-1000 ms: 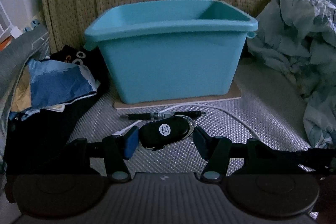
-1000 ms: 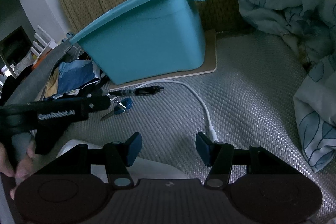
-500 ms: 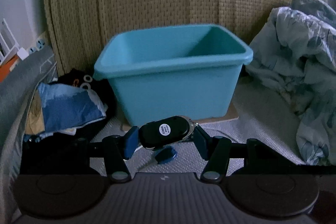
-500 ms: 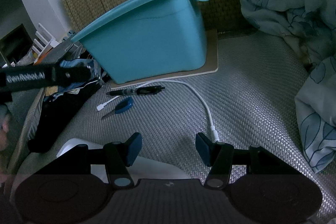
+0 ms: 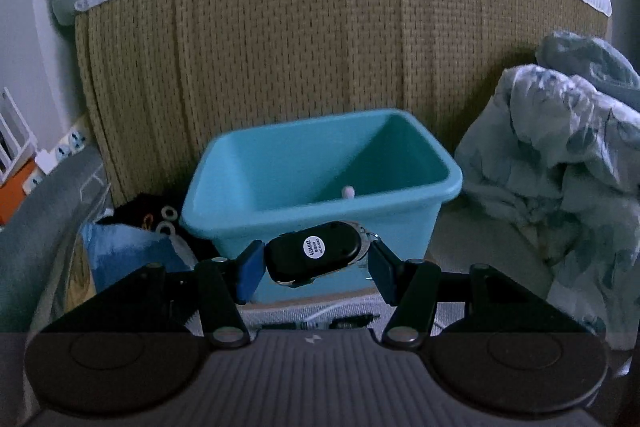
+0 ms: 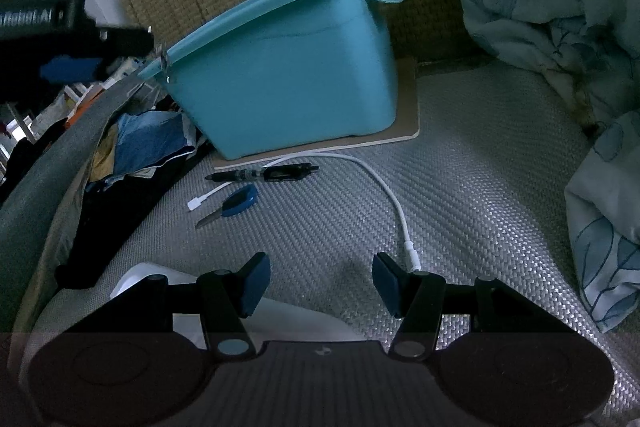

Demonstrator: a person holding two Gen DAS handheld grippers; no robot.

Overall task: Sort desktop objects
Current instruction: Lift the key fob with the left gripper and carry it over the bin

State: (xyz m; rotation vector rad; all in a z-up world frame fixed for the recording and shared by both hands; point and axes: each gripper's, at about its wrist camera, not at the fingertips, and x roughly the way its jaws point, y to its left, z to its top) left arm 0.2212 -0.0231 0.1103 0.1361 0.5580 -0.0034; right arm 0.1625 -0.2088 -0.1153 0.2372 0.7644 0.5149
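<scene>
Item: black key fob (image 5: 313, 254), white round label up, metal ring at its right end; clamped between the 2 blue pads of the left claw (image 5: 314, 265); held in the air just in front of the near wall of the teal bin (image 5: 320, 163), about level with its rim.

Step in hand, as judged: carry the fob over the bin's rim and release it inside; best done by clearing the near rim fully before the pads part, keeping the fob level so the ring does not snag the rim, and letting go low inside the bin so it does not bounce out; 1 small pale object already lies inside the bin, near its front wall.

Right claw (image 6: 320, 281): pads apart, nothing between them; well in front of the bin, low over the surface.

Left to sort, in front of the bin: black pen (image 6: 262, 174) closest to it; blue-headed key (image 6: 236, 205) just in front of the pen; white cable (image 6: 384, 195) curving from the bin toward the right claw.

Surface: grey woven mat (image 6: 480, 207), more bed or sofa than worktop; the bin stands on a thin tan board (image 6: 408, 107).

Room: tan woven panel (image 5: 320, 47) behind the bin; crumpled pale-blue bedding (image 5: 560, 167) right of the bin; dark clothes and a blue cloth left of it; dim light.
</scene>
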